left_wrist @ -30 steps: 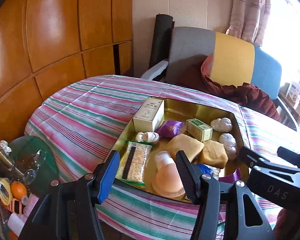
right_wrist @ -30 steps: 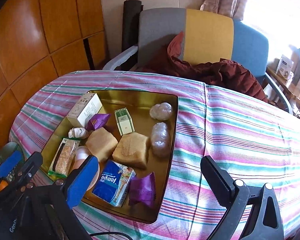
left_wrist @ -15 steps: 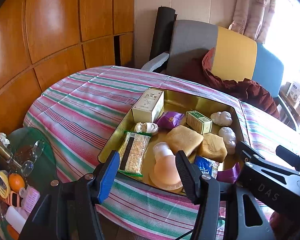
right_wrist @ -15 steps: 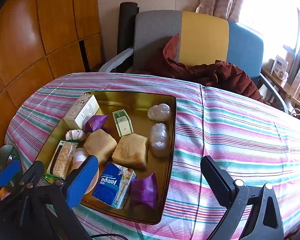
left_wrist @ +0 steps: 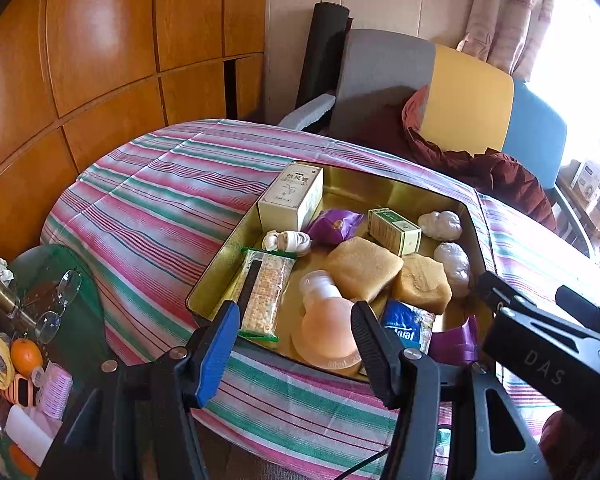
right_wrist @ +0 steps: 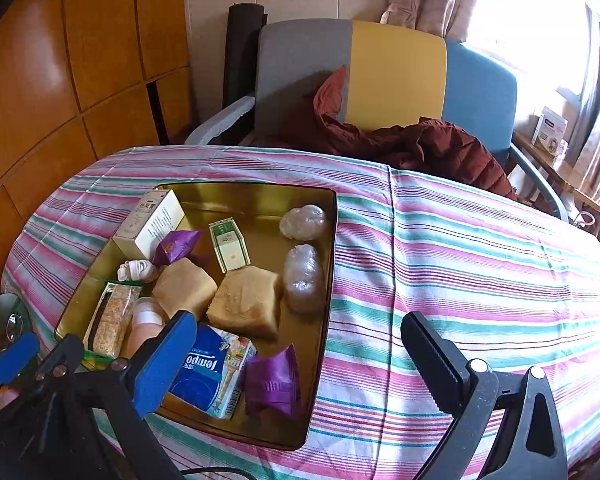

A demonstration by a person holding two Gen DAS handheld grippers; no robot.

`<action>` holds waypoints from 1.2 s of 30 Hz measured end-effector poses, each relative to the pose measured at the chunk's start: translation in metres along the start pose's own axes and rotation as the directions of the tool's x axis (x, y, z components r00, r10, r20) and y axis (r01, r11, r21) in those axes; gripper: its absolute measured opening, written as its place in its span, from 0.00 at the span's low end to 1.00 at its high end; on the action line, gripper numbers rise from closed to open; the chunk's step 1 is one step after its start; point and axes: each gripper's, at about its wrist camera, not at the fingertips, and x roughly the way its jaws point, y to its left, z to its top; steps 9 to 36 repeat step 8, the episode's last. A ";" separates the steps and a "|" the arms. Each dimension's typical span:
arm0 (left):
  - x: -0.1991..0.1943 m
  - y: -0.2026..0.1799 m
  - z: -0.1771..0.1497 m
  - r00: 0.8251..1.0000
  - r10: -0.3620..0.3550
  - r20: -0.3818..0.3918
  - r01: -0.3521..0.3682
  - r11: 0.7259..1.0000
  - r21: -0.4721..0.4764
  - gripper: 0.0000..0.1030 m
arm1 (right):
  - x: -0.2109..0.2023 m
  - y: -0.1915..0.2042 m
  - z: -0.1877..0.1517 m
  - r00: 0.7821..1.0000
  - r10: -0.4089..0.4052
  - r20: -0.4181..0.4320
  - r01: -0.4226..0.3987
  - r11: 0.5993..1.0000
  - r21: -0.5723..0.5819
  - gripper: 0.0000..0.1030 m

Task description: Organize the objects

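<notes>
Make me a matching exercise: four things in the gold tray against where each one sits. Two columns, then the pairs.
Things:
1. cream carton
2. blue tissue pack
3. cracker packet
4. white wrapped lumps

Places in the gold tray, as the right wrist view shows it:
A. along the right wall
B. far left corner
C. near edge, beside a purple sachet
D. along the left wall, near end

Pairs: 1-B, 2-C, 3-D, 4-A

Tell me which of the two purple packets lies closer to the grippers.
The purple packet at the tray's near corner, beside the blue tissue pack; the other purple packet lies farther back by the tall box.
</notes>
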 end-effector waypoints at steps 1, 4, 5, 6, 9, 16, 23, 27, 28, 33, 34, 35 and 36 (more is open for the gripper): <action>0.000 -0.001 -0.001 1.000 -0.003 -0.002 0.003 1.000 0.001 0.57 | 0.000 -0.001 0.000 1.000 0.000 -0.001 0.000 1.000 0.002 1.00; 0.001 -0.001 -0.002 1.000 0.000 -0.009 0.000 1.000 0.004 0.57 | 0.001 -0.002 0.000 1.000 -0.001 -0.003 0.001 1.000 0.006 1.00; 0.001 -0.002 -0.002 1.000 0.004 -0.009 -0.004 1.000 0.006 0.57 | 0.001 -0.002 0.000 1.000 -0.002 -0.003 0.002 1.000 0.007 1.00; 0.002 -0.002 -0.002 1.000 0.009 -0.008 -0.009 1.000 0.009 0.57 | 0.001 -0.002 0.000 1.000 -0.002 -0.002 0.002 1.000 0.007 1.00; 0.004 -0.003 -0.002 1.000 0.015 -0.008 -0.015 1.000 0.016 0.57 | 0.002 -0.003 0.000 1.000 -0.004 -0.003 0.004 1.000 0.009 1.00; 0.004 -0.003 -0.002 1.000 0.015 -0.008 -0.015 1.000 0.016 0.57 | 0.002 -0.003 0.000 1.000 -0.004 -0.003 0.004 1.000 0.009 1.00; 0.004 -0.003 -0.002 1.000 0.015 -0.008 -0.015 1.000 0.016 0.57 | 0.002 -0.003 0.000 1.000 -0.004 -0.003 0.004 1.000 0.009 1.00; 0.004 -0.003 -0.002 1.000 0.015 -0.008 -0.015 1.000 0.016 0.57 | 0.002 -0.003 0.000 1.000 -0.004 -0.003 0.004 1.000 0.009 1.00; 0.004 -0.003 -0.002 1.000 0.015 -0.008 -0.015 1.000 0.016 0.57 | 0.002 -0.003 0.000 1.000 -0.004 -0.003 0.004 1.000 0.009 1.00; 0.004 -0.003 -0.002 1.000 0.015 -0.008 -0.015 1.000 0.016 0.57 | 0.002 -0.003 0.000 1.000 -0.004 -0.003 0.004 1.000 0.009 1.00; 0.004 -0.003 -0.002 1.000 0.015 -0.008 -0.015 1.000 0.016 0.57 | 0.002 -0.003 0.000 1.000 -0.004 -0.003 0.004 1.000 0.009 1.00; 0.004 -0.003 -0.002 1.000 0.015 -0.008 -0.015 1.000 0.016 0.57 | 0.002 -0.003 0.000 1.000 -0.004 -0.003 0.004 1.000 0.009 1.00; 0.004 -0.003 -0.002 1.000 0.015 -0.008 -0.015 1.000 0.016 0.57 | 0.002 -0.003 0.000 1.000 -0.004 -0.003 0.004 1.000 0.009 1.00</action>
